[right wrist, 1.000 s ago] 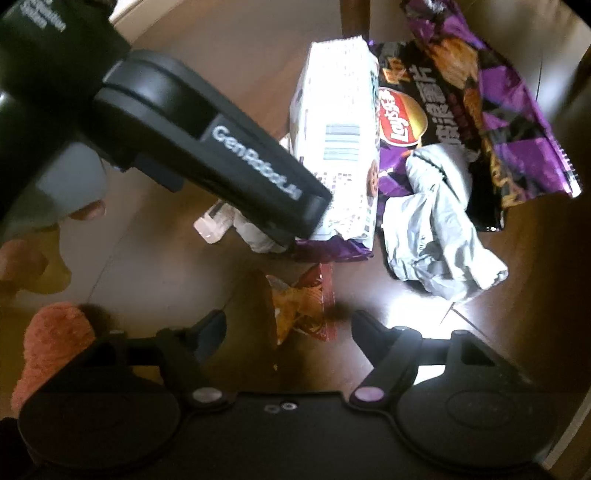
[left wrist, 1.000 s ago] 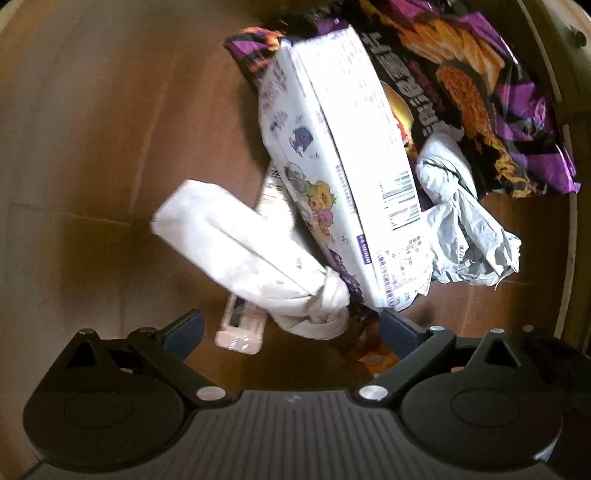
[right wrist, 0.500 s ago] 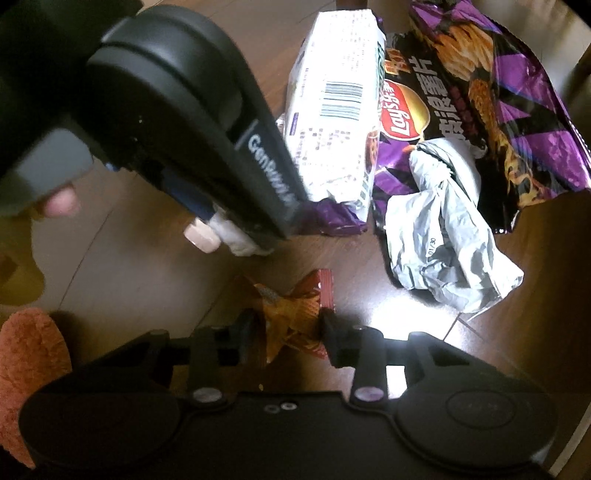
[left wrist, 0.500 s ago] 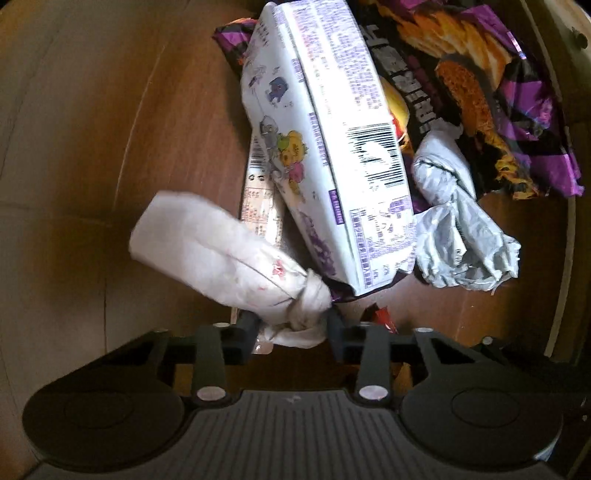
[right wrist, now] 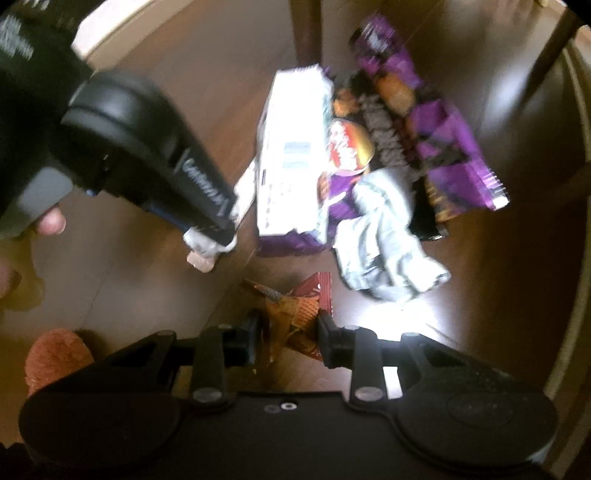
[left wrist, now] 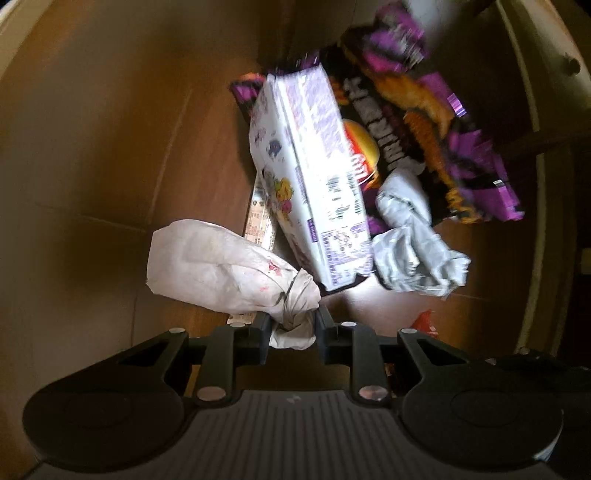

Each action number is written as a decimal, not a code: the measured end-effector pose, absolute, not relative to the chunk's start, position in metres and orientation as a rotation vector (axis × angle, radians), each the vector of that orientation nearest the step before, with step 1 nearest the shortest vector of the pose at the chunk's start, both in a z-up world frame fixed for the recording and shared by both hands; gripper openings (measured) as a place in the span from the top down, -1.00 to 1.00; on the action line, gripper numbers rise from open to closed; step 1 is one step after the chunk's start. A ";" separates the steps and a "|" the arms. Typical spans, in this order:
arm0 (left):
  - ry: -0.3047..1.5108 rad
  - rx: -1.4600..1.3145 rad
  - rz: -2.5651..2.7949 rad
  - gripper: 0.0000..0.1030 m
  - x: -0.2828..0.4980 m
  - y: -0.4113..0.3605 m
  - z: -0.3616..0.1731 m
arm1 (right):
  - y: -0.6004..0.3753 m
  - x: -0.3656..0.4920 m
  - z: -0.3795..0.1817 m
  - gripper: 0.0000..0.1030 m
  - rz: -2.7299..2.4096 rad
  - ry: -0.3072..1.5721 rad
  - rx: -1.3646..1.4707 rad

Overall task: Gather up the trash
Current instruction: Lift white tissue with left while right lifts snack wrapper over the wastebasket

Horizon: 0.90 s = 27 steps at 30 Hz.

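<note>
In the left wrist view my left gripper is closing on the knotted end of a white paper bag, which hangs off the wooden floor. My right gripper is closing on a crumpled orange-red snack wrapper, pinched between both pads. A white printed box lies on the floor on top of a purple chip bag, with crumpled grey paper beside them. The same box, chip bag and grey paper show in the right wrist view, where the left gripper's body crosses the upper left.
A thin printed strip lies on the floor under the box. A hand's fingertip grips the left tool. An orange fuzzy thing sits at the lower left. Dark furniture legs stand behind the trash.
Both grippers went from wide open to clamped, the left on the white bag's knot, the right on the orange wrapper. Both have since risen, carrying these, and the floor trash looks farther away.
</note>
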<state>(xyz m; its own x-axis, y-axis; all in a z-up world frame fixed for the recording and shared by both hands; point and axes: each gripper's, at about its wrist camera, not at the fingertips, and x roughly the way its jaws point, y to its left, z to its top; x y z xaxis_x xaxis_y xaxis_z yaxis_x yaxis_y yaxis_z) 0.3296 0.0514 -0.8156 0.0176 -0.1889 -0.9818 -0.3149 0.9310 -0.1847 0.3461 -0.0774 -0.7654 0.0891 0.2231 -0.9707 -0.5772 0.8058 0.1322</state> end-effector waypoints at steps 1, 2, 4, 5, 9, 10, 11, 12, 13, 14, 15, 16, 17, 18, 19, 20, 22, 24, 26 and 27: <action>1.558 -0.407 0.100 0.53 0.329 0.056 -0.803 | -0.080 0.347 -0.753 0.40 0.604 1.353 -0.310; 1.553 -0.411 0.101 0.53 0.327 0.057 -0.791 | -0.081 0.346 -0.743 0.40 0.598 1.345 -0.303; 1.553 -0.414 0.101 0.53 0.326 0.060 -0.766 | -0.082 0.351 -0.719 0.40 0.586 1.329 -0.291; 1.549 -0.411 0.099 0.53 0.326 0.060 -0.751 | -0.085 0.352 -0.705 0.40 0.579 1.323 -0.286; 1.533 -0.409 0.080 0.53 0.327 0.058 -0.687 | -0.093 0.359 -0.644 0.40 0.558 1.288 -0.258; 1.526 -0.402 0.072 0.53 0.329 0.057 -0.670 | -0.095 0.360 -0.630 0.41 0.557 1.279 -0.254; 1.519 -0.392 0.064 0.53 0.330 0.055 -0.652 | -0.095 0.361 -0.615 0.41 0.553 1.269 -0.248; 1.512 -0.385 0.058 0.53 0.331 0.053 -0.638 | -0.097 0.362 -0.597 0.40 0.550 1.261 -0.241; 1.504 -0.381 0.052 0.53 0.332 0.052 -0.618 | -0.100 0.362 -0.578 0.40 0.547 1.251 -0.232; 1.496 -0.377 0.046 0.53 0.333 0.052 -0.600 | -0.102 0.363 -0.561 0.41 0.543 1.241 -0.225; 1.487 -0.370 0.043 0.53 0.335 0.052 -0.582 | -0.104 0.365 -0.543 0.40 0.539 1.230 -0.218; 1.476 -0.363 0.040 0.53 0.336 0.053 -0.562 | -0.107 0.364 -0.526 0.40 0.535 1.219 -0.211; 1.463 -0.356 0.036 0.53 0.338 0.051 -0.543 | -0.109 0.364 -0.510 0.41 0.533 1.207 -0.202; 1.449 -0.355 0.031 0.53 0.340 0.050 -0.524 | -0.111 0.366 -0.492 0.40 0.530 1.196 -0.193; 1.441 -0.357 0.026 0.53 0.342 0.049 -0.510 | -0.113 0.367 -0.473 0.40 0.526 1.184 -0.184; 1.430 -0.356 0.022 0.53 0.344 0.049 -0.491 | -0.116 0.367 -0.455 0.40 0.522 1.171 -0.174; 1.407 -0.348 0.013 0.53 0.349 0.048 -0.453 | -0.120 0.368 -0.420 0.40 0.518 1.149 -0.154; 1.382 -0.335 0.004 0.53 0.355 0.045 -0.421 | -0.124 0.367 -0.386 0.40 0.515 1.126 -0.135; 1.362 -0.339 -0.010 0.53 0.362 0.044 -0.386 | -0.131 0.370 -0.350 0.40 0.511 1.109 -0.086; 1.354 -0.352 -0.016 0.53 0.367 0.044 -0.368 | -0.134 0.372 -0.335 0.40 0.510 1.100 -0.064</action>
<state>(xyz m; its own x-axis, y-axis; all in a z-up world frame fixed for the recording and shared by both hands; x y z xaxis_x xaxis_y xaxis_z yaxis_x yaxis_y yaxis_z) 0.3671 0.0437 -0.3684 0.2235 -0.2130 -0.9512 -0.1903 0.9475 -0.2569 0.3718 -0.1338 -0.3352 0.3504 0.3627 -0.8635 -0.4249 0.8832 0.1985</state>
